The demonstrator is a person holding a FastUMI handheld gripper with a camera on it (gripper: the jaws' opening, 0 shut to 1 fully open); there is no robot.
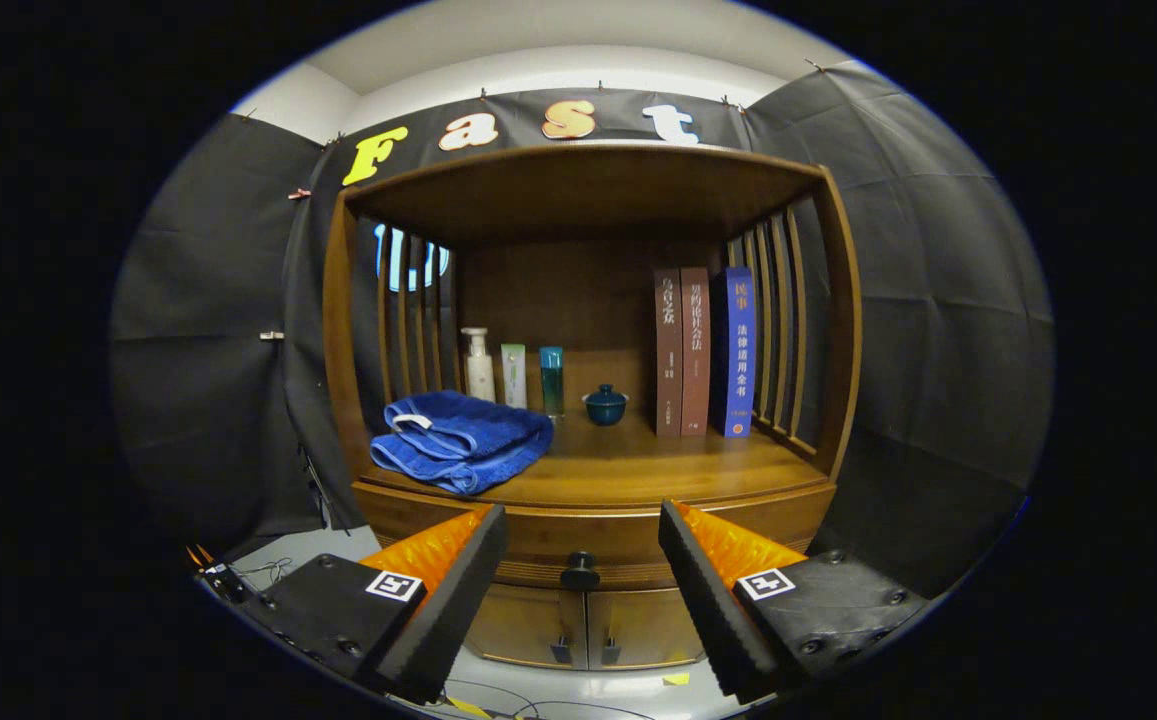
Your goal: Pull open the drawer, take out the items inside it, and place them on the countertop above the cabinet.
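Observation:
A wooden cabinet [838, 330] stands ahead of me. Its drawer [548, 535] is closed, with a dark round knob [579, 571] in the middle of its front. My gripper [582, 525] is open and holds nothing. The knob sits between the two fingers and a little beyond them. Above the drawer lies the countertop [658, 455], a wooden shelf surface inside the open cabinet frame. The drawer's inside is hidden.
On the countertop lie a folded blue towel [463, 438] at the left, three bottles [513, 372] behind it, a small teal lidded pot [605, 405] and three upright books [703, 350] at the right. Two small doors [588, 625] sit below the drawer. Slatted side rails [778, 320] flank the shelf.

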